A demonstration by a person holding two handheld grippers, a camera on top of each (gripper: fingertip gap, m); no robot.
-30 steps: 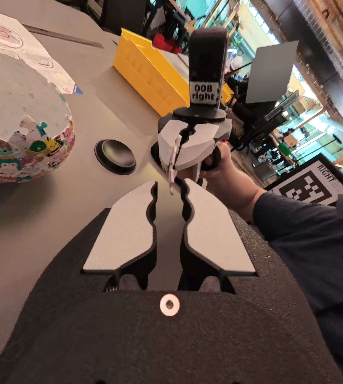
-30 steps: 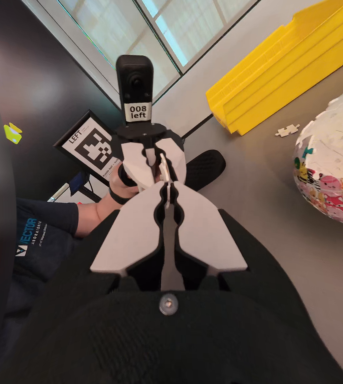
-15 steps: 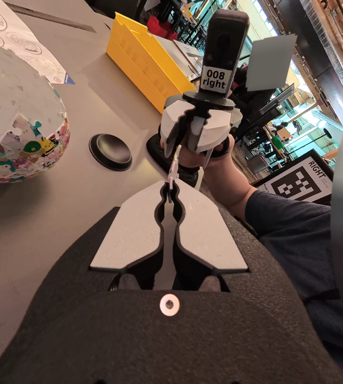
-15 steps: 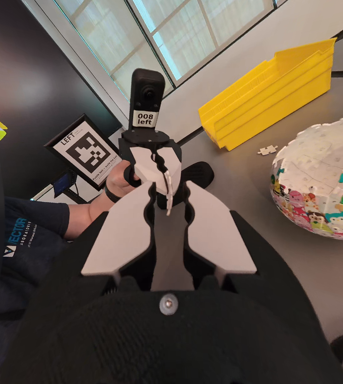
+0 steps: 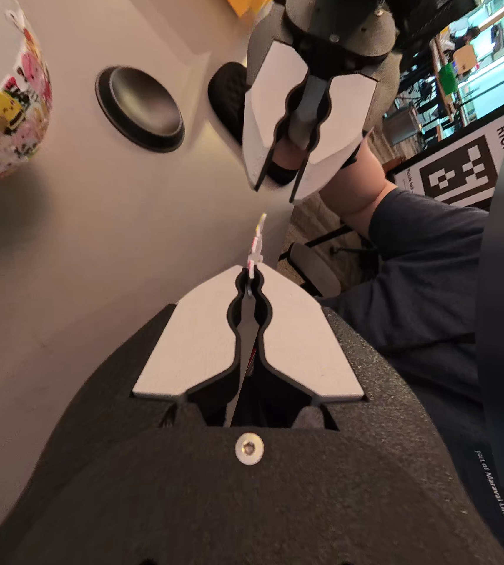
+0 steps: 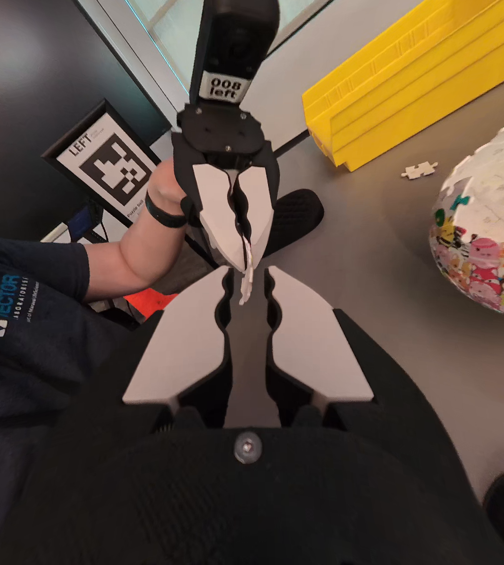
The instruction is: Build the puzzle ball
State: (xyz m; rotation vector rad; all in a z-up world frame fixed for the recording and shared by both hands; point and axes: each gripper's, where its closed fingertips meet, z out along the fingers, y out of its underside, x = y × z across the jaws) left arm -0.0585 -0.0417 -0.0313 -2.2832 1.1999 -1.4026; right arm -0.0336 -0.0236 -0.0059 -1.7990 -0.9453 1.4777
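My left gripper [image 5: 252,270] is shut on a small puzzle piece [image 5: 258,238], held edge-on and sticking out past its tips above the grey table [image 5: 76,260]. My right gripper [image 6: 249,270] is open and empty, facing the left gripper [image 6: 246,260] tip to tip. The piece [image 6: 246,286] hangs between its open fingers without touching them. In the left wrist view the right gripper [image 5: 275,189] is open just beyond the piece. The partly built puzzle ball [image 6: 489,244], white on top with a colourful cartoon band, sits on the table to the side; it also shows in the left wrist view [image 5: 6,107].
A yellow bin [image 6: 412,85] stands at the back of the table, with a loose white puzzle piece [image 6: 418,171] in front of it. A black round dish [image 5: 139,105] and a black oval pad [image 6: 296,211] lie near the grippers. The person's arms reach in over the table edge. One gripper's finger ends stand about 4 cm off the other's. The black round dish [image 5: 139,105] is about 20 cm from both grippers' fingertips.
The piece passed from the right gripper to the left: the left gripper shut on it, the right gripper opened and has drawn back a little. Both views have shifted.
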